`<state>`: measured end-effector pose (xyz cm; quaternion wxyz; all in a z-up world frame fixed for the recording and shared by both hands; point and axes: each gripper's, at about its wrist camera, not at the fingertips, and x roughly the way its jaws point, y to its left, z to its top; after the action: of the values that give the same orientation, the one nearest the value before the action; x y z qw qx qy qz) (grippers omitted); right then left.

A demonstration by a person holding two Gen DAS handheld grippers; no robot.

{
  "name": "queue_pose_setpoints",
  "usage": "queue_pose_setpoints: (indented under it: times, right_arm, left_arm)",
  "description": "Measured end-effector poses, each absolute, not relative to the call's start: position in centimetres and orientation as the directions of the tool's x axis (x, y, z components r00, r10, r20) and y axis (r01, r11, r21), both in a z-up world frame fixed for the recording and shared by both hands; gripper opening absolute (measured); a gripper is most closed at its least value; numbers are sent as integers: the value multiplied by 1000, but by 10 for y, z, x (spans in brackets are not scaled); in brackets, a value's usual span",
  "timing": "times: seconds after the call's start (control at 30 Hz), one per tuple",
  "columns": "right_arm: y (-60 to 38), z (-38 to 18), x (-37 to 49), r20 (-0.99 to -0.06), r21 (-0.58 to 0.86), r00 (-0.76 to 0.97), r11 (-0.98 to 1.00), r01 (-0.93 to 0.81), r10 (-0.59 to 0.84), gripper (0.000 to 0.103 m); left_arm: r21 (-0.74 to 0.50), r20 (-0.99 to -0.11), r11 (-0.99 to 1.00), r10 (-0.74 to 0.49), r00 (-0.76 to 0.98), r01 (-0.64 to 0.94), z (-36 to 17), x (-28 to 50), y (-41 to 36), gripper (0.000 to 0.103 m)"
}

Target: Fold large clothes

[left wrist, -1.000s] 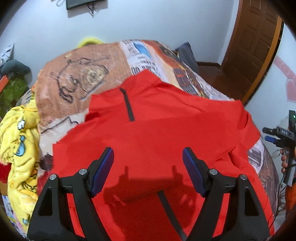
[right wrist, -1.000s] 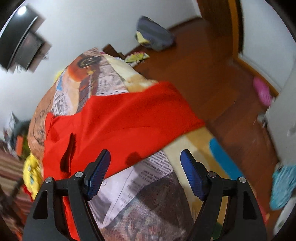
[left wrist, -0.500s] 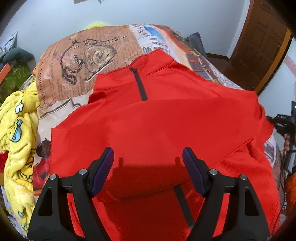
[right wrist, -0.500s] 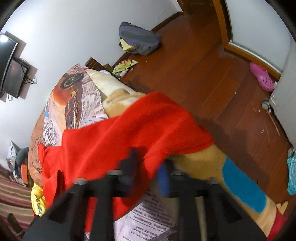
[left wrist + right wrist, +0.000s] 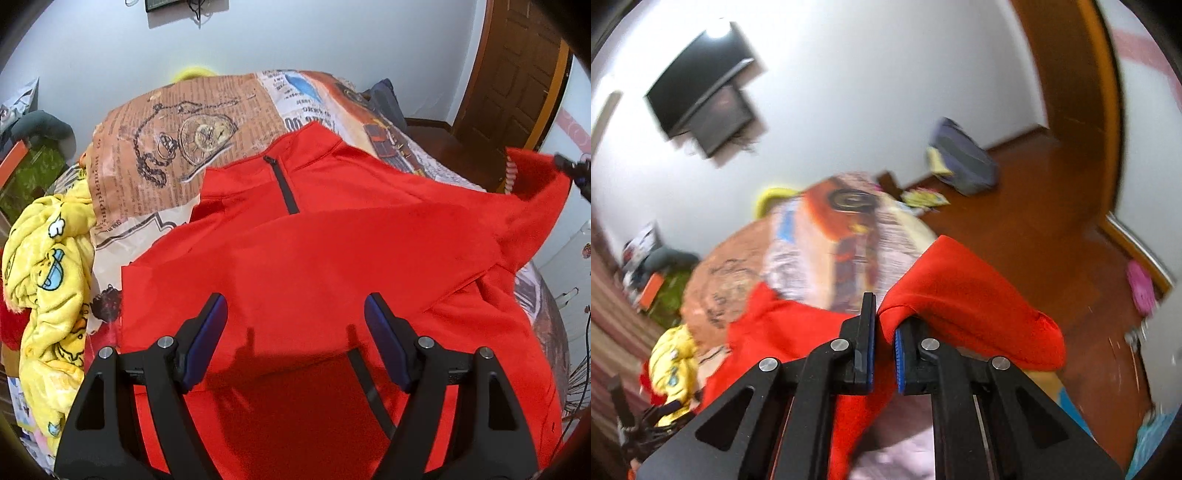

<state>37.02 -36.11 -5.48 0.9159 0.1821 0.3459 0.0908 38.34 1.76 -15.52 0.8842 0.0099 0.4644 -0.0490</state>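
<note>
Red pullover point(image 5: 332, 258) on newsprint bedspread point(image 5: 155, 155) reading "Supplement".

Jacket point(image 5: 332, 258) spread on bed point(image 5: 184, 147); blanket point(image 5: 48, 266) left of jacket.

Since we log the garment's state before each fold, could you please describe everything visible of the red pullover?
The red pullover is a smooth, plain knit with a stand collar and a short dark zip at the neck. It lies front up, spread across the printed bedspread. Its sleeve end is pinched and lifted by the right gripper. The left gripper hovers open above its body.
</note>
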Motion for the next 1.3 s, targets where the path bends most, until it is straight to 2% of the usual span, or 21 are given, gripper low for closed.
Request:
queue_pose_setpoints:
  times: [0.17, 0.33, 0.6, 0.67, 0.83, 0.9, 0.97, 1.03, 1.2, 1.3]
  right_arm:
    - [-305, -57, 368, -603, 391, 697, 905, -167, 389, 7]
    - [-245, -98, 373, -690, 365, 574, 896, -252, 442, 8]
    - [-191, -172, 368, -834, 293, 380, 905, -309, 400, 8]
    - [-186, -175, 363, -848, 275, 362, 905, -323, 387, 12]
    - [-190, -159, 348, -856, 225, 358, 892, -391, 373, 12]
    - [-193, -151, 340, -857, 184, 371, 886, -425, 356, 18]
    - [-205, -140, 331, -848, 136, 415, 891, -433, 331, 35]
    - [-225, -128, 324, -821, 123, 472, 907, -404, 321, 45]
    - [-282, -106, 321, -785, 99, 570, 957, -273, 244, 48]
    - [-319, -97, 319, -760, 102, 619, 977, -190, 200, 53]
  left_arm:
    - [-26, -810, 994, -81, 580, 103, -146, 373, 22, 76]
    - [-25, -813, 994, -85, 576, 111, -146, 365, 28, 76]
    - [10, -829, 990, -68, 555, 137, -153, 354, 30, 76]
    - [21, -835, 989, -62, 547, 145, -156, 354, 28, 76]
    - [47, -841, 982, -59, 539, 181, -154, 359, 11, 76]
    - [62, -836, 977, -61, 545, 204, -150, 361, 0, 76]
    - [77, -830, 971, -64, 554, 227, -143, 364, -13, 76]
    - [87, -822, 963, -76, 565, 256, -136, 368, -29, 76]
    - [104, -800, 932, -130, 586, 348, -117, 382, -80, 76]
    - [107, -795, 905, -171, 582, 413, -112, 390, -115, 76]
